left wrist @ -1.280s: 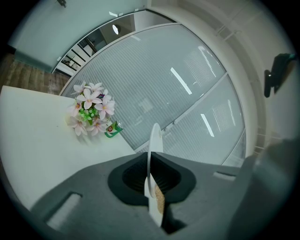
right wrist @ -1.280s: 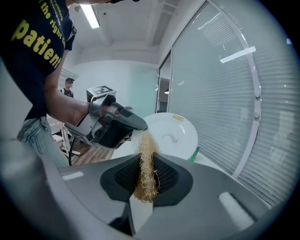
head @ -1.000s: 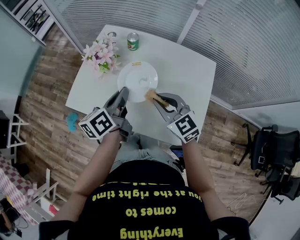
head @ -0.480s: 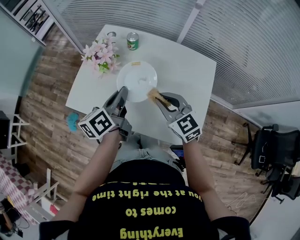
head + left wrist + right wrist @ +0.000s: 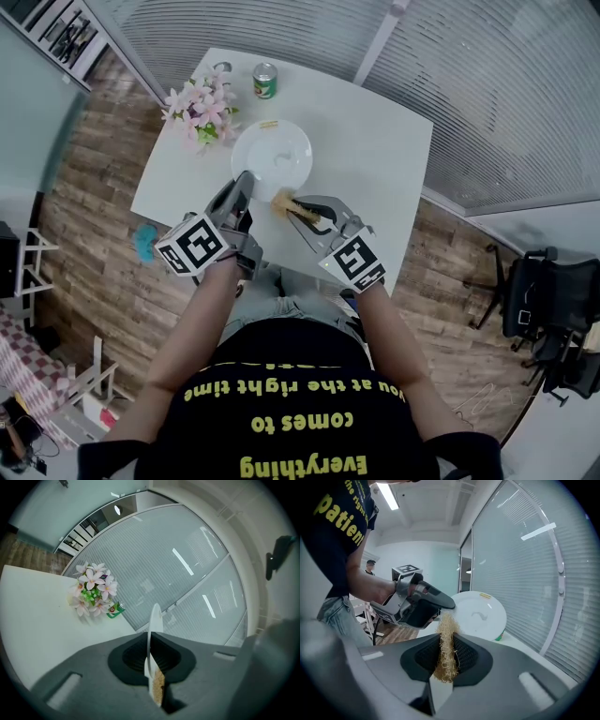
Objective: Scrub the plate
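Right gripper [image 5: 295, 208] clamped on straw-coloured scrubber [image 5: 446, 644], just off the plate's near rim. Left gripper [image 5: 246, 180] pinched tight on the rim of the white plate [image 5: 272, 150], held over the table [image 5: 375, 141]. Best bet: sweep scrubber onto plate face, light pressure, left clamp steady. Flowers [image 5: 199, 111] and can [image 5: 265, 81] beyond; wood floor [image 5: 94, 216], blinds [image 5: 487, 84].

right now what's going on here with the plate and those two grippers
A person works on a white plate over a white table. The left hand-held gripper is shut on the plate's near rim, holding it tilted. The right hand-held gripper is shut on a tan fibre scrubber, which sits at the plate's near edge; contact is unclear.
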